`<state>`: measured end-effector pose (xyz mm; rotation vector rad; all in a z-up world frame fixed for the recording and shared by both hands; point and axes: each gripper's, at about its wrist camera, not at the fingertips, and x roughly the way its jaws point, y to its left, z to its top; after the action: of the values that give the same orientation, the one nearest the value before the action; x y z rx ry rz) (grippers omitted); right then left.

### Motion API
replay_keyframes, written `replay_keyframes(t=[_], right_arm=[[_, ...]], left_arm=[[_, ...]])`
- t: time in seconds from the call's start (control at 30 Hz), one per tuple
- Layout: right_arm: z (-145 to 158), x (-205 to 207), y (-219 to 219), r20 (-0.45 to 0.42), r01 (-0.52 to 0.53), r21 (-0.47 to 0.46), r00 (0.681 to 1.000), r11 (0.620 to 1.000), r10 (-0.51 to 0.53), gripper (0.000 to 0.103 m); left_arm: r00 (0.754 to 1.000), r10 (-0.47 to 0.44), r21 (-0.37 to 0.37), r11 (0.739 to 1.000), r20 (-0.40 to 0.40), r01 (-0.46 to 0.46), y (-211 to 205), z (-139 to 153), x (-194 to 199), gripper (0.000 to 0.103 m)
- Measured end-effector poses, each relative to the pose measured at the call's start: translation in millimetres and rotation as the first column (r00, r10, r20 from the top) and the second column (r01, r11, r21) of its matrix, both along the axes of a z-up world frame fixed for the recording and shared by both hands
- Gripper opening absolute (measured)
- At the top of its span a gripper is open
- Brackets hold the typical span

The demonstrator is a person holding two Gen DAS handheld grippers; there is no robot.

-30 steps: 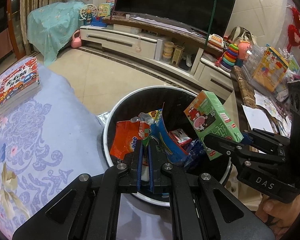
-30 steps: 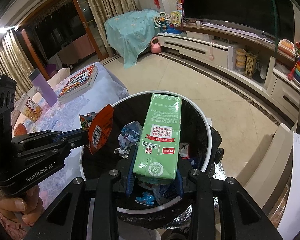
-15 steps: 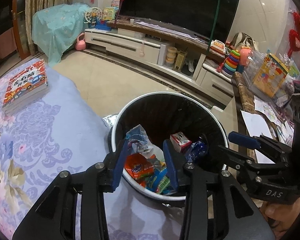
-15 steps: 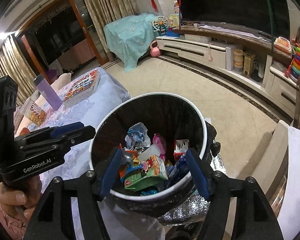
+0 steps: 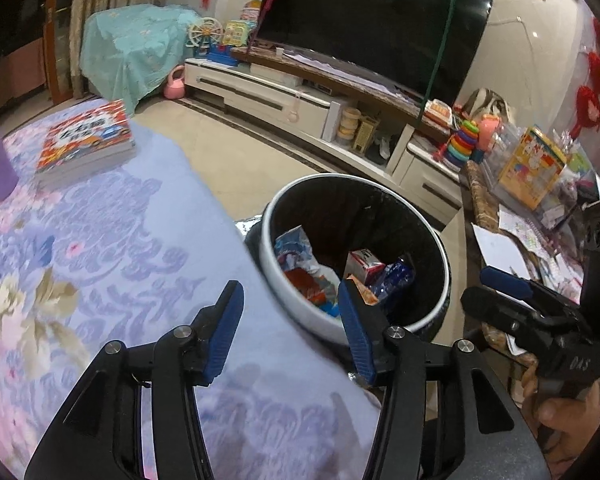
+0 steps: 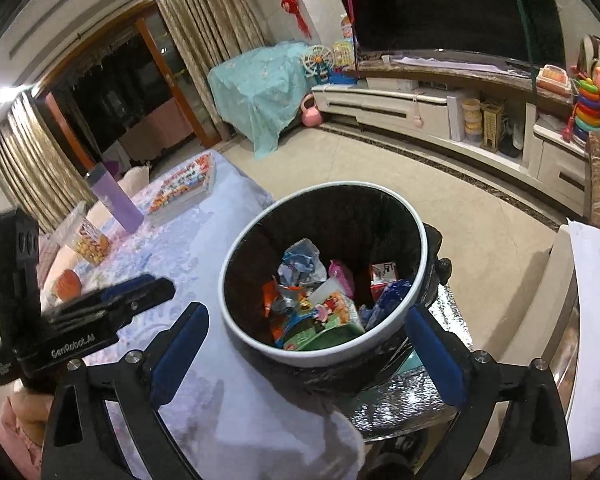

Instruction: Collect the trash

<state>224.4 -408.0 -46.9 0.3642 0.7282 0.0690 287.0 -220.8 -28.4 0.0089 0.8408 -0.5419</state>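
Right wrist view: both the right gripper (image 6: pixel 306 344) and left gripper (image 5: pixel 290 328), jaws now wide and empty, have released the green drink carton (image 6: pixel 324 322) and orange snack wrapper (image 5: pixel 304 280) into the round black-lined bin (image 6: pixel 324 354), completing this deposit.

A book (image 5: pixel 86 142) lies on the floral cloth (image 5: pixel 80 264) covering the tabletop, near a purple bottle (image 6: pixel 114 202) and a snack bag (image 6: pixel 87 241). Across the tiled floor (image 6: pixel 440 196) a dark TV (image 5: pixel 374 26) stands on a low white cabinet (image 5: pixel 268 98). A teal sheet (image 5: pixel 134 52) drapes furniture at the left, beside a pink kettlebell (image 5: pixel 175 85). Stacking rings (image 5: pixel 463 142) stand at the right.
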Motion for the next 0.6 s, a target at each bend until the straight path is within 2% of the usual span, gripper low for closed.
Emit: replay_keyframes(t=[0.13, 0.27, 0.33, 0.4, 0.43, 0.6], right_arm=[[9, -25, 10, 0.087, 0.047, 0.017, 0.995, 0.999, -0.048, 0.102], [14, -44, 22, 0.14, 0.064, 0.033, 0.988, 0.997, -0.068, 0.103], [15, -56, 27, 0.166, 0.074, 0.038, 0.983, 0.997, -0.079, 0.103], [14, -64, 30, 0.179, 0.089, 0.038, 0.979, 0.995, -0.094, 0.103], [13, -68, 31, 0.182, 0.096, 0.037, 0.978, 0.995, -0.101, 0.103], [6, -87, 39, 0.188, 0.129, 0.036, 0.973, 0.991, -0.133, 0.103]], left_arm=[[0.999, 0.04, -0.037, 0.999, 0.017, -0.039, 23, 3, -21, 0.053], [0.995, 0.091, -0.068, 0.994, 0.038, -0.088, 45, 3, -41, 0.069], [0.992, 0.113, -0.084, 0.991, 0.054, -0.108, 56, 4, -53, 0.074], [0.99, 0.124, -0.097, 0.988, 0.066, -0.117, 66, 3, -64, 0.085], [0.989, 0.134, -0.1, 0.987, 0.071, -0.126, 70, 3, -68, 0.088], [0.981, 0.172, -0.144, 0.977, 0.09, -0.158, 95, 0, -91, 0.089]])
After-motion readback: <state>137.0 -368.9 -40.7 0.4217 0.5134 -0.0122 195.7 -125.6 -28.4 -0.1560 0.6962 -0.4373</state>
